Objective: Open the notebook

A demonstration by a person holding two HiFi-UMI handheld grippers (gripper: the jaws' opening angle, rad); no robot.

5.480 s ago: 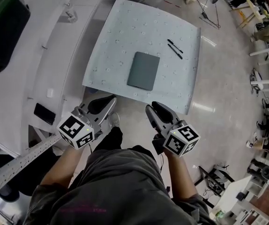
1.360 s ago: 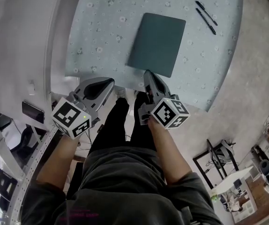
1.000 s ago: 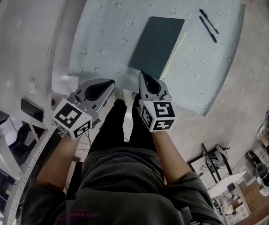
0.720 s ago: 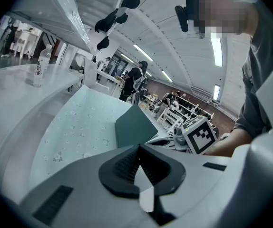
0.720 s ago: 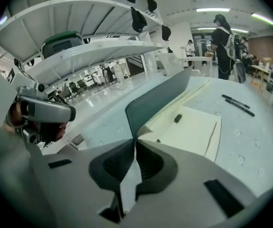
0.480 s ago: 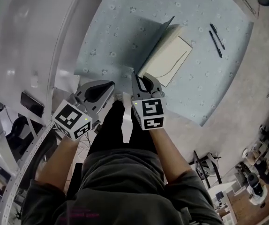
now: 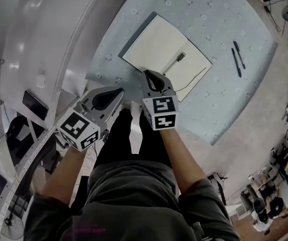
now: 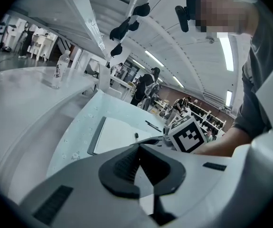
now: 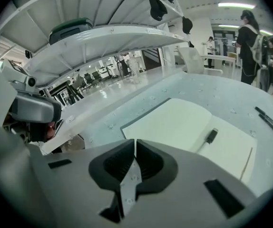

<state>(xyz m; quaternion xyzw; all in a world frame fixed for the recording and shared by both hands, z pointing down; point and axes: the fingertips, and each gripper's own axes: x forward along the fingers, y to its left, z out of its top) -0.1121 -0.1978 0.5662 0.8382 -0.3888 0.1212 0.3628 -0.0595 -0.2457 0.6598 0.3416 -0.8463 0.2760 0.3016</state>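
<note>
The notebook point(image 7: 160, 51) lies open and flat on the pale blue floral table point(image 7: 214, 14), with blank cream pages up and its dark cover edge showing at the left. A small black tab point(image 7: 180, 57) rests near the spine. My right gripper point(image 7: 151, 75) is shut with nothing in it, its tips at the near edge of the pages point(image 9: 193, 125). My left gripper point(image 7: 117, 91) is shut and empty too, hanging just off the table's near edge, left of the notebook point(image 8: 120, 134).
Two black pens point(image 7: 238, 58) lie on the table to the right of the notebook. White curved shelving point(image 7: 48, 39) runs along the left side, with a water bottle point(image 8: 59, 70) on it. The person's legs are below the table edge.
The cover has swung up and over to the left and now lies flat, so the closed notebook is open. My right gripper moved left along the near edge.
</note>
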